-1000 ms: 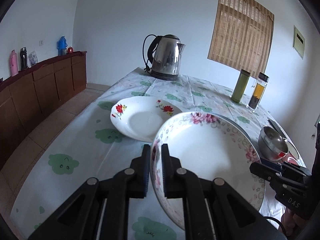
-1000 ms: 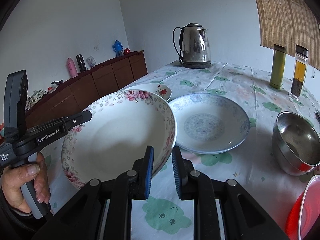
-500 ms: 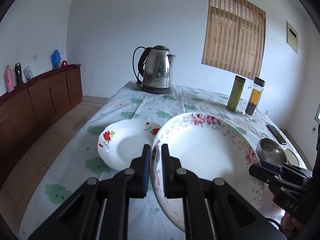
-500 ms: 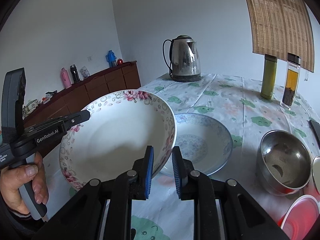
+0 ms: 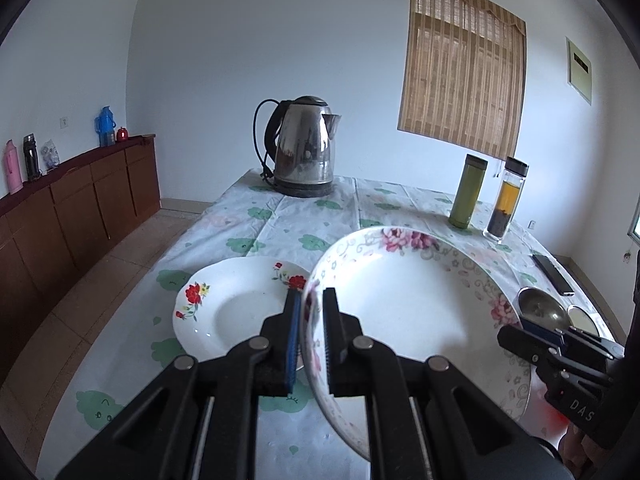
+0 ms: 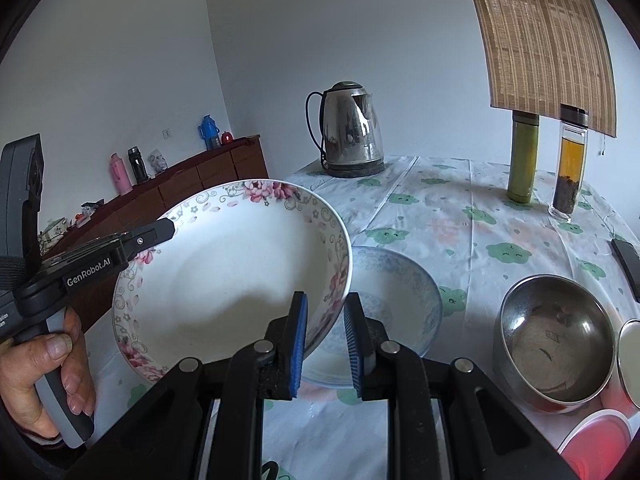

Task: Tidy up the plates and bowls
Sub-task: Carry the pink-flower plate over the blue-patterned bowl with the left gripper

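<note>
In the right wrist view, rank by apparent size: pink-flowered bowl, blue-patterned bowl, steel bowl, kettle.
1. pink-flowered bowl, held closest to the camera, so it looks bigger than it is
2. blue-patterned bowl and steel bowl: too alike, the former half hidden
3. kettle, farthest away

Both wrist cameras look forward along their tools, low and close over the worktop (image 5: 320,216), toward the kettle (image 5: 306,148); both share the pink bowl (image 6: 224,276).

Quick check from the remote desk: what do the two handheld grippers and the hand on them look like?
Both are black plastic, with scissor-like linkage bars, silver pivot rivets and ribbed blue pads. The left gripper bears white "GenRobot.AI" lettering and a grey handle, held in a bare hand. The right gripper shows "DAS" on its side.
</note>
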The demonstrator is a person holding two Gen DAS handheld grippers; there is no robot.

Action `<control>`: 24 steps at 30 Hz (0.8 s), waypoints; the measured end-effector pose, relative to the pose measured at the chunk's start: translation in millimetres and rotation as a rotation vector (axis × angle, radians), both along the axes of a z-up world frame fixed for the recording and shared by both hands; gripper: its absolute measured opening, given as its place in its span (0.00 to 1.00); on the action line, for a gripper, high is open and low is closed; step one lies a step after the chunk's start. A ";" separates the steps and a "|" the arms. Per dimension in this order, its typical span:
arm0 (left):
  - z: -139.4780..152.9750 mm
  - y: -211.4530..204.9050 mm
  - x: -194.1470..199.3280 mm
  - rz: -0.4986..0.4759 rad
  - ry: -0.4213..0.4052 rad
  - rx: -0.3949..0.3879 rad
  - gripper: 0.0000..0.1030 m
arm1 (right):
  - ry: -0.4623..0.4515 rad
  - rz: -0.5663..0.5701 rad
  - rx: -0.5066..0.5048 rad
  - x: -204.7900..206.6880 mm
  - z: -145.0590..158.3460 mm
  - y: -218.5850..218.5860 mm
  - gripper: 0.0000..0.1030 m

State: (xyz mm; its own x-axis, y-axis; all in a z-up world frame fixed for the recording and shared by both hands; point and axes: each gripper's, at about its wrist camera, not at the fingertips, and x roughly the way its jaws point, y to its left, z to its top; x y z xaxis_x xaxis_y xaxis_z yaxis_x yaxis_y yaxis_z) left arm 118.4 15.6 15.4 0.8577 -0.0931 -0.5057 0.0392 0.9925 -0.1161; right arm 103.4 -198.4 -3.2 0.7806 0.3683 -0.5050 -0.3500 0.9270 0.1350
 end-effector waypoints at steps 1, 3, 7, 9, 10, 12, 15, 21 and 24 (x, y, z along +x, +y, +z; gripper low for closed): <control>-0.4 -0.8 1.6 0.000 0.002 0.001 0.06 | -0.002 -0.003 0.000 1.4 0.5 -1.1 0.20; -0.6 -2.2 5.0 -0.001 0.002 0.002 0.06 | -0.008 -0.010 0.001 4.0 1.4 -2.6 0.20; -1.4 -5.9 11.4 -0.004 0.001 0.004 0.06 | -0.023 -0.026 0.006 9.5 3.4 -5.7 0.20; -2.3 -8.9 15.6 -0.007 0.003 0.008 0.06 | -0.031 -0.036 0.003 11.7 2.9 -7.1 0.20; -2.3 -10.6 17.8 -0.008 0.002 0.010 0.06 | -0.030 -0.041 0.005 13.2 2.0 -8.3 0.20; -3.6 -13.8 23.2 -0.012 0.004 0.010 0.06 | -0.026 -0.050 0.005 16.5 -0.6 -10.6 0.20; -5.8 -19.6 31.7 -0.019 0.006 0.013 0.06 | -0.023 -0.065 -0.003 20.0 -3.8 -13.5 0.20; -9.4 -30.6 44.4 -0.042 0.007 0.019 0.06 | -0.007 -0.102 0.008 26.9 -9.6 -24.5 0.20; -14.1 -34.8 51.4 -0.052 0.015 0.017 0.06 | -0.007 -0.118 0.002 28.0 -11.2 -27.8 0.20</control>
